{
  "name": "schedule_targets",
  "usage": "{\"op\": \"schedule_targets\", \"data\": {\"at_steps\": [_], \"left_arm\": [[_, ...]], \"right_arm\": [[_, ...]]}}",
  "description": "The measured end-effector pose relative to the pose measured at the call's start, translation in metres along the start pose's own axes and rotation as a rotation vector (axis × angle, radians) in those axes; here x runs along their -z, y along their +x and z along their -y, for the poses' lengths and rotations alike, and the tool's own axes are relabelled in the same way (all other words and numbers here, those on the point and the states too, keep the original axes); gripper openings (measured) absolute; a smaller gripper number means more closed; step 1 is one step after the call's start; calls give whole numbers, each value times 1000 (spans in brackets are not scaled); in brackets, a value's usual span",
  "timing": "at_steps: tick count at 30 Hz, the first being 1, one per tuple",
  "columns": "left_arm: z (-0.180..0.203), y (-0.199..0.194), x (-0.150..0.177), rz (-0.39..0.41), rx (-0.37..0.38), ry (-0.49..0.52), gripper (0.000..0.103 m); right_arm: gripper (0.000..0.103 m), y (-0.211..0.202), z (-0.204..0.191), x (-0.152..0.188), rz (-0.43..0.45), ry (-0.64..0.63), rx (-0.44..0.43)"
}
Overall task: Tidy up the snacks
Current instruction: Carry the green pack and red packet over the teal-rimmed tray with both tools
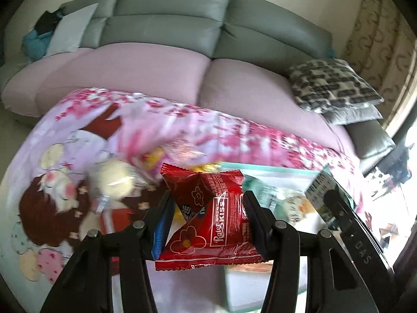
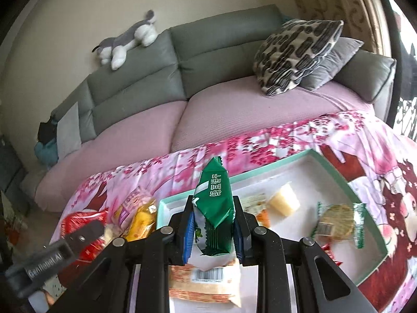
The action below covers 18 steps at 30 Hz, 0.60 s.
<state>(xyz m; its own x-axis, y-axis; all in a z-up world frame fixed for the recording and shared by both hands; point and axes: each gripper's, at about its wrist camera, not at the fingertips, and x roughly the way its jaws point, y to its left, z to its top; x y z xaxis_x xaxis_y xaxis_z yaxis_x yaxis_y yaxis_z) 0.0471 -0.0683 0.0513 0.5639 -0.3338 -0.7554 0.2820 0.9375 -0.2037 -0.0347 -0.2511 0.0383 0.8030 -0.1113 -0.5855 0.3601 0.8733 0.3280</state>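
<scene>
Red packet: a shiny red snack packet [image 1: 208, 216] with flower outlines and a white-bordered label; its crimped ends are crumpled, and it is tilted.
Left tongs: the left gripper [image 1: 208, 208] is closed partway on the red packet, one pad pressing each side, so the packet sits between the fingers and sticks out beyond their tips, lifted off the cloth.
Green packet: a glossy green and white snack packet [image 2: 213, 208] with white lettering down its face and a zigzag crimped top, standing nearly upright.
Right tongs: the right gripper [image 2: 215, 224] is squeezed tight on the green packet's lower half; the upper half rises past the fingertips.
Tray: a white tray with a mint-green rim [image 2: 338, 180] lies on the pink flowered cloth [image 2: 273, 140], below and beyond the green packet.
In the tray: a small cup of pale jelly [image 2: 284, 200], a round biscuit in a green-edged wrapper [image 2: 336, 221], and an orange-patterned packet with a barcode [image 2: 206, 281] under the right tongs.
Loose snacks: a yellow packet [image 2: 143, 219] and a red one [image 2: 83, 221] lie on the cloth left of the tray.
Behind: a grey and pink sofa [image 2: 234, 109].
</scene>
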Motion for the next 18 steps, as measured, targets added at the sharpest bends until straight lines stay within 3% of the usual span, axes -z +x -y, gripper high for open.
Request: {"op": "schedule_targets", "data": {"at_steps": [9,18], "left_arm": [[60,14,15,-26,67,111,55],[89,26,25,-42,98,178,55]], "right_arm": [[27,-18,41,-6,36,69,56],[27,-34,79,-9,64,140,109]]}}
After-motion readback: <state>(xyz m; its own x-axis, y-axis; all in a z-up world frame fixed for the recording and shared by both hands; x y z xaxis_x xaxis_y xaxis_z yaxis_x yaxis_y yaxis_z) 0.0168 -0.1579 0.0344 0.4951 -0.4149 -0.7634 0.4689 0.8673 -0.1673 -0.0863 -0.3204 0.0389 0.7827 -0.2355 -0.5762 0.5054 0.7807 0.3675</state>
